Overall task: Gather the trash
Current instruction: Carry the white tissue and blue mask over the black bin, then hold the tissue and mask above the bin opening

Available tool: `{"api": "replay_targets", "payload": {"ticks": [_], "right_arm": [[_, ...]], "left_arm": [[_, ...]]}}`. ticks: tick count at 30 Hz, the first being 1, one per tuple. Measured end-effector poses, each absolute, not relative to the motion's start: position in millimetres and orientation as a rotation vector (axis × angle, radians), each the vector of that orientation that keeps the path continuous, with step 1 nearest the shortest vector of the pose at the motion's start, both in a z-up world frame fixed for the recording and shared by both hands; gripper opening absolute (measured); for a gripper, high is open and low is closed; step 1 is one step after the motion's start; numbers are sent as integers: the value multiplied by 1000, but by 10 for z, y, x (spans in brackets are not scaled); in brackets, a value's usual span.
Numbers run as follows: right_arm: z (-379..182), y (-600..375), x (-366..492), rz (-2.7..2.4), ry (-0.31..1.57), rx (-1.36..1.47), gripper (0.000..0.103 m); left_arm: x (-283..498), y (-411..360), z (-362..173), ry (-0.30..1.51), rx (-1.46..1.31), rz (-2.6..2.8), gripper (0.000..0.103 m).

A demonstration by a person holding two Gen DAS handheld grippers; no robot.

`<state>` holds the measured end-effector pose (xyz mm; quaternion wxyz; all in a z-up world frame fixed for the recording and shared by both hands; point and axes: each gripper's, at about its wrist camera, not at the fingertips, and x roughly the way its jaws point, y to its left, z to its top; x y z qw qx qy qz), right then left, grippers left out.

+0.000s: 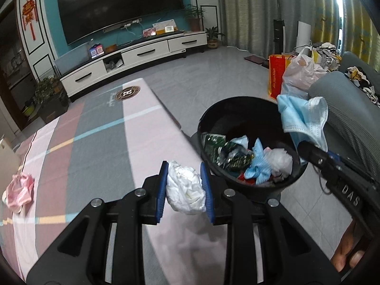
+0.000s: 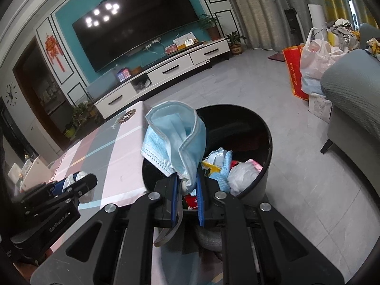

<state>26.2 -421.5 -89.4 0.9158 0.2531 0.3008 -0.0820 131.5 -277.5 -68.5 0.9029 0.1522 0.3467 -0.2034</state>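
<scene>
Two claws (image 1: 184, 186) (image 2: 187, 199); one black bin (image 1: 213, 116); one blue mask (image 2: 173, 137); one white wad (image 1: 185, 190); one pink wad (image 1: 20, 191).

You see a black bin (image 1: 249, 116) holding green, blue, red and white scraps, a pale blue mask (image 2: 174, 137), a white wad (image 1: 185, 191), a pink crumple (image 1: 19, 191) far left, and a tablecloth (image 1: 99, 128) checked pink, grey and white.
</scene>
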Motion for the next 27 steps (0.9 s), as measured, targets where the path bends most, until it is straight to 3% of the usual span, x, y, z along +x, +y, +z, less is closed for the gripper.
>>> {"api": "replay_targets", "payload": {"ticks": [27], "right_arm": [[-1043, -4530, 460, -210, 654, 537, 14]], "left_arm": [[1563, -3361, -932, 742, 374, -478, 30]]}}
